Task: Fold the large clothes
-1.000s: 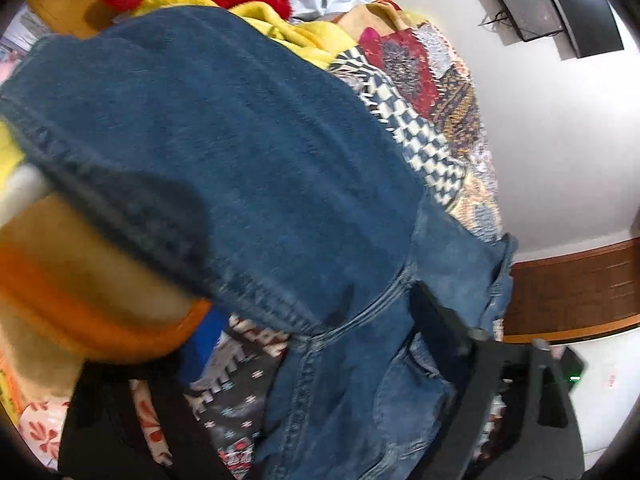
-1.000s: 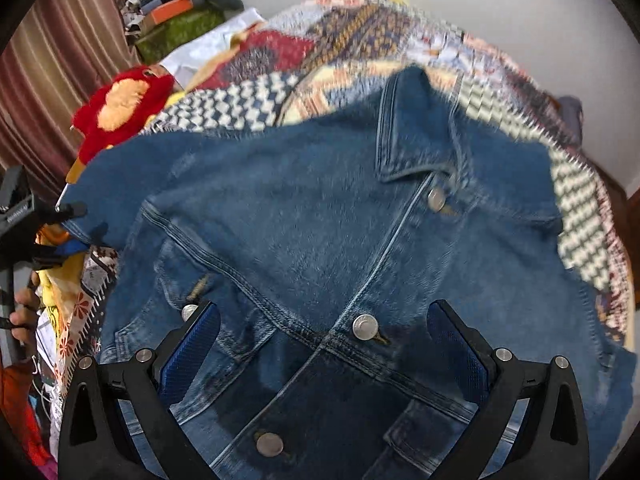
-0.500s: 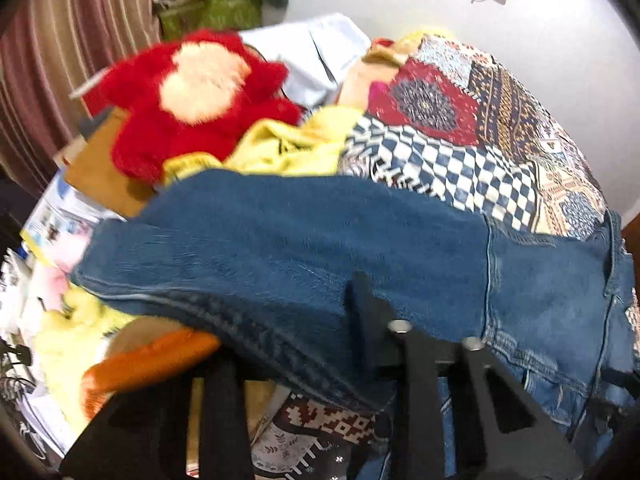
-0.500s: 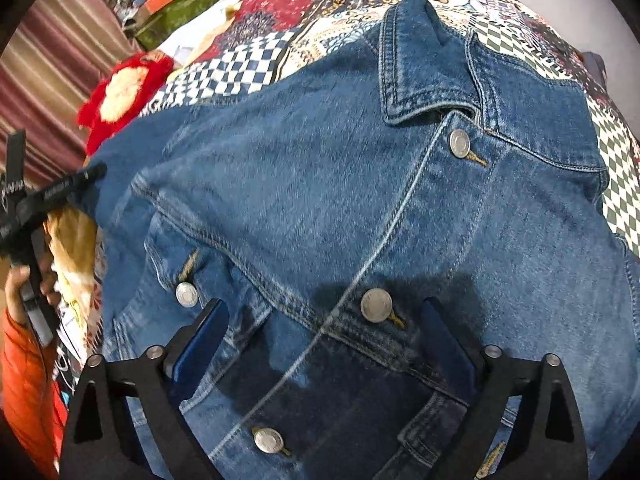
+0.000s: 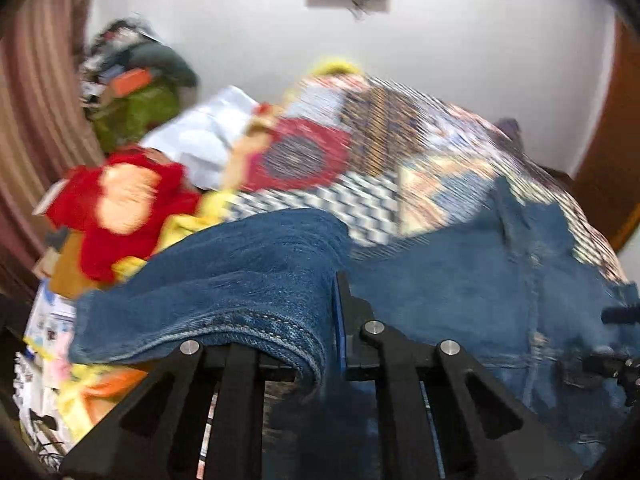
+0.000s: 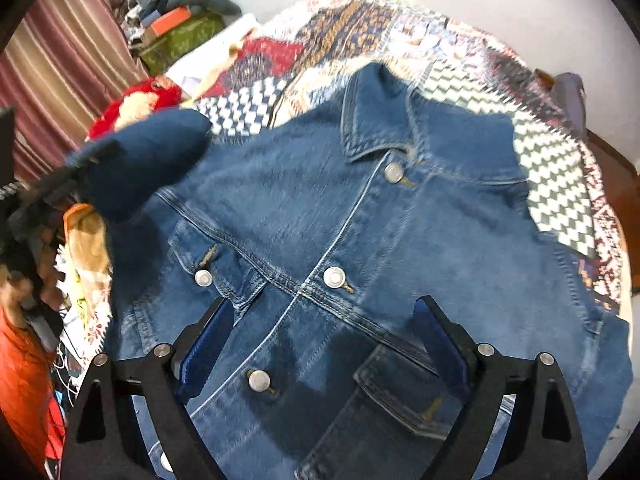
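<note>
A blue denim jacket (image 6: 360, 220) lies buttoned, front up, on the patchwork quilt (image 6: 560, 152), collar toward the far wall. Its left sleeve (image 5: 248, 280) is lifted off the bed and pinched in my left gripper (image 5: 320, 320), whose jaws are closing on the cuff end. The right wrist view shows that raised sleeve (image 6: 152, 152) arching over the jacket's left shoulder. My right gripper (image 6: 324, 320) hovers above the lower chest. Its jaws are wide apart and closing slightly, and the blue pads (image 6: 440, 344) touch no fabric.
A red plush toy (image 5: 120, 208), yellow cloth and a white pillow (image 5: 212, 136) lie left of the jacket. Bags and boxes (image 5: 136, 92) pile up by the striped curtain. An orange sleeve (image 6: 24, 380) of the person shows at lower left.
My left gripper has closed on the sleeve, rolled upright and lifted it up off the bed. My right gripper has pulled back a little over the jacket front.
</note>
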